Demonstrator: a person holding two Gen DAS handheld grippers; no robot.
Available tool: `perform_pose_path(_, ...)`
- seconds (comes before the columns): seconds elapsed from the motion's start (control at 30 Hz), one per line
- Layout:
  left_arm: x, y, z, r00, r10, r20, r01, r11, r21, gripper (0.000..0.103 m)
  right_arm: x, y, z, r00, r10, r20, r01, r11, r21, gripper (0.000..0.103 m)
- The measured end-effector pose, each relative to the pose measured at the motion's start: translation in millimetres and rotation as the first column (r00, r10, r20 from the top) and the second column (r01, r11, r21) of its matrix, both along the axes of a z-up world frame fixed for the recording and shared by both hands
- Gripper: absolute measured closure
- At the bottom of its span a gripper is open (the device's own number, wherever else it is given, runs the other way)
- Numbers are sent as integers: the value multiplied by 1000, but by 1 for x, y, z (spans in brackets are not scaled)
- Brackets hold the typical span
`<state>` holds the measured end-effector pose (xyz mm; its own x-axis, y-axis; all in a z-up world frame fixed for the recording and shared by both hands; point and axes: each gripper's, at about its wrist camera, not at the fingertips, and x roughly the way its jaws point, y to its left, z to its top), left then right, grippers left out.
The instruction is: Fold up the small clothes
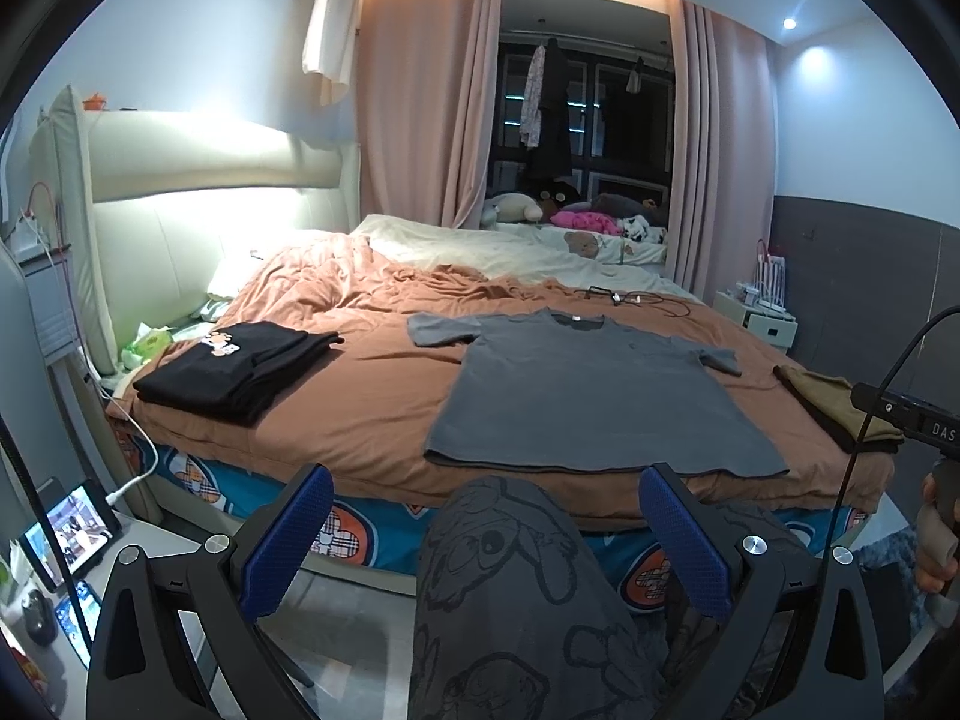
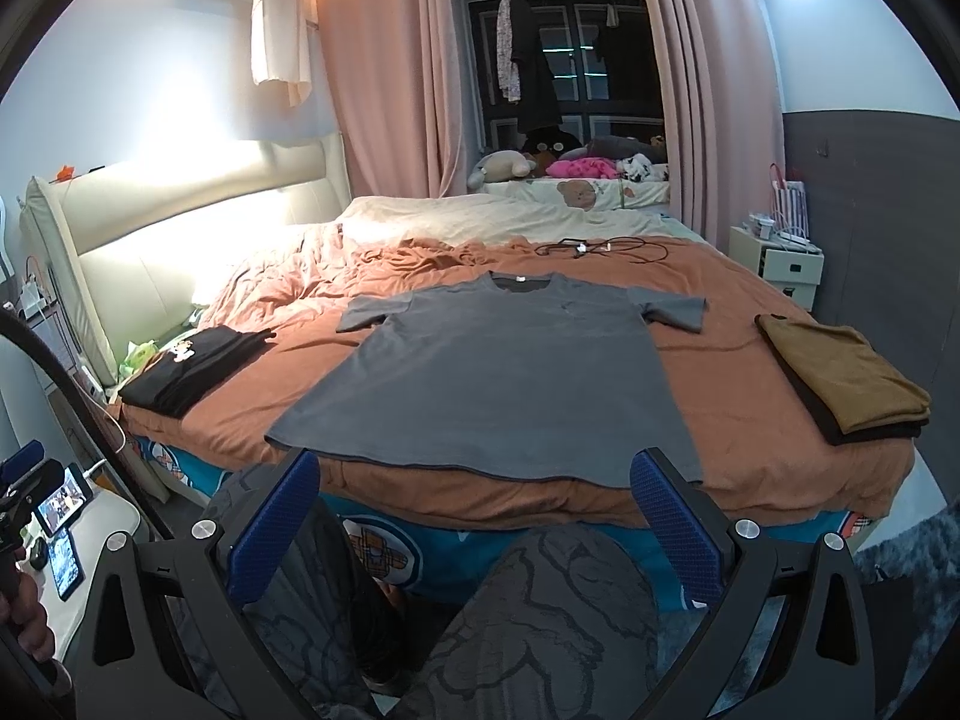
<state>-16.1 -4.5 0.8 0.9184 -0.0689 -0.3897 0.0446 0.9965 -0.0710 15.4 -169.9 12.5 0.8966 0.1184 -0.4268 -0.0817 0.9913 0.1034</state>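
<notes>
- At the far left a tablet [image 1: 69, 531] stands beside the bed [image 2: 780, 468]; it is not part of my work.
- On the left part of the bed lies a black pile [image 1: 231, 369], already folded. I judge it sits at the side so the middle stays free for the next piece.
- My left gripper [image 1: 486, 540] hangs in front of the bed edge, above my knee [image 1: 510, 570]. Its jaws are wide apart and hold nothing. It is not touching any cloth.
- In the middle lies the grey shirt [image 2: 498, 372], the piece to fold now. It is spread flat, collar toward the far side, both sleeves out, hem along the near edge of the bed. I think it lies this way so that each gripper can reach one side of it.
- My right gripper [image 2: 474, 531] also waits in front of the bed, just below the hem. Its jaws are open too and empty.
- On the right part of the bed is a brown pile [image 2: 846, 378], folded, with something dark under it. It is well apart from the shirt, so it will not disturb the folding.
- Behind the shirt some cables [image 2: 600, 249] lie on the cover, clear of the collar.
- In my judgement the folding of this shirt is not yet begun; the next move needs a grip on a sleeve or a hem corner.
</notes>
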Motion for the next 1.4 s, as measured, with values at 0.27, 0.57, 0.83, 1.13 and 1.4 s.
perform_pose_path(0.27,2,1,6,1000,-27,6,27,999,-18,0,-4,-2,13,1000,2,19,-2,1000,-21,0)
perform_pose_path(0.57,28,-4,7,1000,-19,-9,19,1000,-21,1,25,-12,13,1000,16,21,-15,1000,-11,0)
perform_pose_path(0.83,65,2,0,999,-10,-46,9,1000,-20,1,66,-23,-2,1000,14,-24,-14,1000,4,0)
perform_pose_path(1.13,106,18,-7,996,15,-85,-17,1000,-22,0,112,-31,-3,998,0,-55,3,999,52,0)
perform_pose_path(1.4,144,31,-12,992,39,-116,-43,999,-30,1,158,-25,-6,996,-3,-91,7,999,50,0)
